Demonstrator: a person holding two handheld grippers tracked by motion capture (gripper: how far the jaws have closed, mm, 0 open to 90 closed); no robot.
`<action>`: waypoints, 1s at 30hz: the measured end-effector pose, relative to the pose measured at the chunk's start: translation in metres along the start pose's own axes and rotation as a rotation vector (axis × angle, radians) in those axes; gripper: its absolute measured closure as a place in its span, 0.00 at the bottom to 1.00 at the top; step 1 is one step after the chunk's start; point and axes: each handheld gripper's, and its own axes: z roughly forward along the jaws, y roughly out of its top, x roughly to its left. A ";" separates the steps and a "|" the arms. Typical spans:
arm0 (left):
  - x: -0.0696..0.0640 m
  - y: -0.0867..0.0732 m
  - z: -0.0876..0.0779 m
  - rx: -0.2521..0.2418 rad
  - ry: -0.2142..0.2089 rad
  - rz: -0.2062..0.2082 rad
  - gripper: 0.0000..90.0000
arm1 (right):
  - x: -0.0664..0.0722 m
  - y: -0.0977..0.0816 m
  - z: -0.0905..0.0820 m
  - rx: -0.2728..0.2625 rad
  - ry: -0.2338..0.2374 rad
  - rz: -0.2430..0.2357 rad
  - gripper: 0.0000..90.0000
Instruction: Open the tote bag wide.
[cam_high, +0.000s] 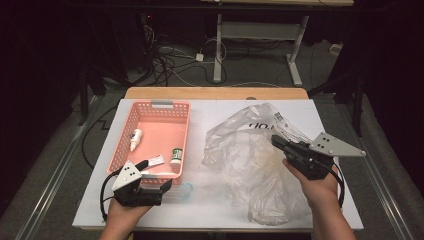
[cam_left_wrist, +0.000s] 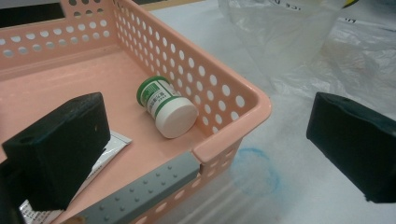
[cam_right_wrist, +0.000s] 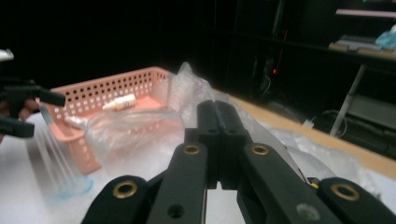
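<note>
High view: my right gripper (cam_high: 278, 142) pinches the crinkled clear bag (cam_high: 250, 155) at three o'clock — left gripper (cam_high: 167, 186) gapes empty beside the perforated pink basket (cam_high: 131, 120).

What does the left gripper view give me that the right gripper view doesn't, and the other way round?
Left gripper view: the green-and-white jar lying on its side in the basket's near corner, a foil sachet beside it, and the left tool with its jaws wide apart. Right gripper view: the right tool shut on the clear plastic bag, and a small white dropper bottle in the basket. Both: the pink basket and the bag.
</note>
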 end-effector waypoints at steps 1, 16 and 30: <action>0.000 0.000 0.000 0.000 -0.002 0.001 0.00 | 0.000 0.002 -0.001 -0.007 -0.004 -0.009 1.00; 0.022 0.012 -0.007 -0.033 0.047 -0.027 0.00 | -0.006 -0.010 0.007 0.021 -0.022 0.024 1.00; 0.064 0.008 -0.024 0.020 0.154 -0.118 0.00 | -0.006 -0.016 0.006 0.029 -0.010 0.033 1.00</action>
